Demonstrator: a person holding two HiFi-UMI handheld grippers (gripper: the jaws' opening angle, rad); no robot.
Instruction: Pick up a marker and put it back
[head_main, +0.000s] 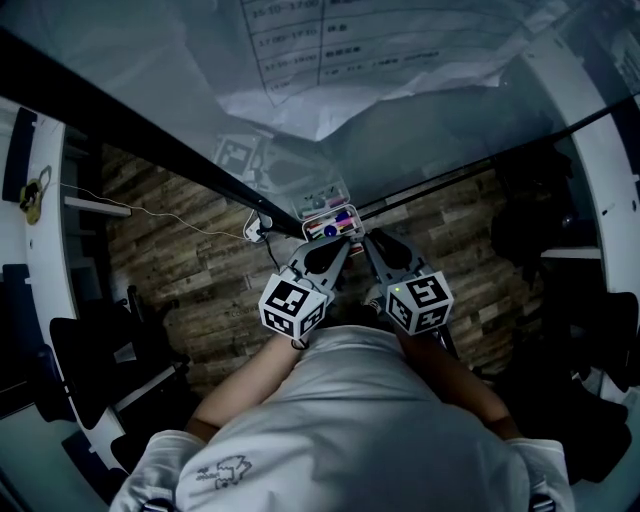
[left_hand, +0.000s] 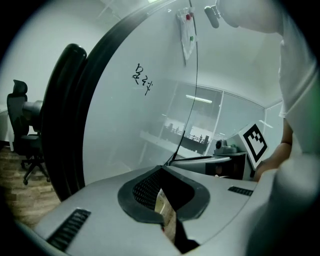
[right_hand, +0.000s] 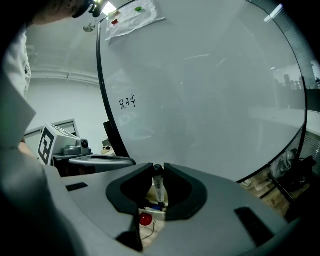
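Note:
A small white marker tray (head_main: 330, 222) with several coloured markers hangs on the glass board just ahead of both grippers. In the right gripper view, my right gripper (right_hand: 158, 169) is shut on a white marker (right_hand: 159, 189) with a black cap, which stands upright between the tips above the tray (right_hand: 150, 210). A red round object (right_hand: 145, 219) shows below it. My left gripper (left_hand: 162, 169) is beside the tray with its tips together and nothing between them; a piece of the tray's edge (left_hand: 167, 212) shows behind the jaws. In the head view the left gripper (head_main: 342, 246) and right gripper (head_main: 368, 240) sit close together.
The glass board (right_hand: 210, 100) fills the space ahead, with small black handwriting (right_hand: 127, 102) on it and a printed sheet (head_main: 330, 60) taped higher up. A black office chair (left_hand: 25, 140) stands to the left on the wood floor (head_main: 200, 270). More chairs (head_main: 90, 370) stand beside the person.

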